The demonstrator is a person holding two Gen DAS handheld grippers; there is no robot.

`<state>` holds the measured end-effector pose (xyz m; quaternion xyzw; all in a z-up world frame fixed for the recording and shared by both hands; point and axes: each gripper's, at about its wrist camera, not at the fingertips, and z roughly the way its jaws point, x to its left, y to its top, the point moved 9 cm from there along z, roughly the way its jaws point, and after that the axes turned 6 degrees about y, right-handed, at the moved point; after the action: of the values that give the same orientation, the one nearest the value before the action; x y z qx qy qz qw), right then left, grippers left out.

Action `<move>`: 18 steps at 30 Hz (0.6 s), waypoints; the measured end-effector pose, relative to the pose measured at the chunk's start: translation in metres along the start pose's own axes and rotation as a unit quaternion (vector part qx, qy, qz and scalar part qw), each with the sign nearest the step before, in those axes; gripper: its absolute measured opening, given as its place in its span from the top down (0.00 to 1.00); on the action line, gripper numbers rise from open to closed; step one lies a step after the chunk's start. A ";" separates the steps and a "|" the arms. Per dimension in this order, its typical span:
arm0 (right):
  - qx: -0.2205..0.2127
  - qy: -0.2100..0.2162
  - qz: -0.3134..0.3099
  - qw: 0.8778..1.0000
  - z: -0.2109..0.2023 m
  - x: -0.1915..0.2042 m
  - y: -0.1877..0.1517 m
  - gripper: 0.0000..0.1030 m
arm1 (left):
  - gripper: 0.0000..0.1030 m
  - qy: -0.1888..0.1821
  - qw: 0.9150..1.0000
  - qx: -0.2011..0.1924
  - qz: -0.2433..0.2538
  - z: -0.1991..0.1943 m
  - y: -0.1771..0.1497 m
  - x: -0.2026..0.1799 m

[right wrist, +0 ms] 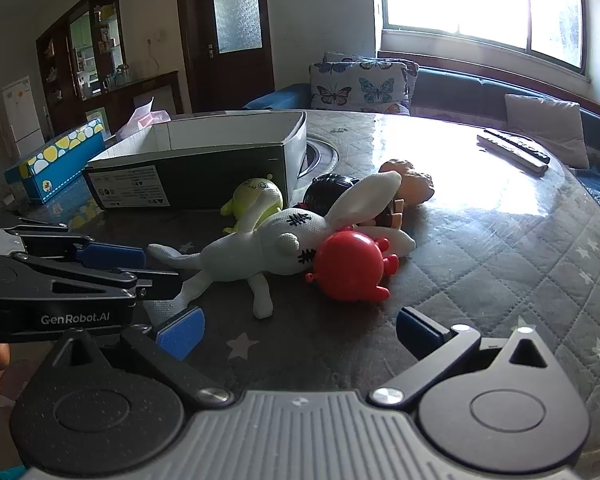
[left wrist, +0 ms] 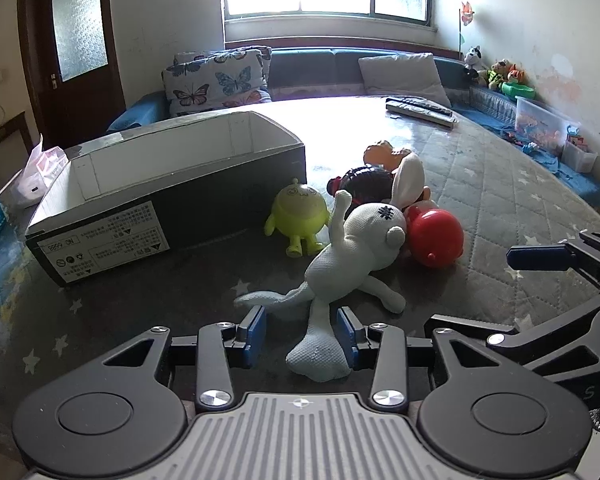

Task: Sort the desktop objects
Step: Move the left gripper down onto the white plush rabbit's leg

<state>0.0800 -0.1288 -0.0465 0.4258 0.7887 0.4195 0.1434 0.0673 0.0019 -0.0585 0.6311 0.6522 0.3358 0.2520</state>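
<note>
Nearest us, the left tool (left wrist: 302, 334) straddled the plush rabbit's (left wrist: 356, 248) leg, half-closed, not yet pinching; the right tool (right wrist: 300, 332) gaped empty; the box (left wrist: 172, 184) sat toward the table's (left wrist: 480, 184) left edge.

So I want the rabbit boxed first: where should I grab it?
Take the plush rabbit by its near leg, approaching from the near table edge: that limp leg already lies between the open left hand-held gripper pads, clear of other toys.

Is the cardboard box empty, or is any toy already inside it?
It looks empty. Both views show bare white inner walls of the box, and the toys, like the rabbit, lie outside on the table. The box floor is hidden.
</note>
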 end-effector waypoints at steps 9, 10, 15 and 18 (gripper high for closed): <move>0.012 0.003 0.005 1.000 0.003 -0.003 -0.003 0.00 | 0.58 0.013 1.000 0.024 0.015 0.000 -0.004 0.002; 0.012 0.004 0.005 1.000 0.004 -0.003 -0.003 0.00 | 0.58 0.015 0.999 0.024 0.017 0.002 -0.004 -0.001; 0.014 0.004 0.003 1.000 0.005 -0.003 -0.002 0.00 | 0.58 0.018 1.000 0.020 0.010 -0.002 0.002 0.006; 0.015 0.004 0.002 1.000 0.007 -0.004 -0.002 0.00 | 0.58 0.020 1.000 0.017 0.006 -0.004 0.005 0.010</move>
<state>0.0852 -0.1287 -0.0524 0.4276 0.7950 0.4094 0.1327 0.0666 0.0110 -0.0509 0.6321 0.6593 0.3387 0.2260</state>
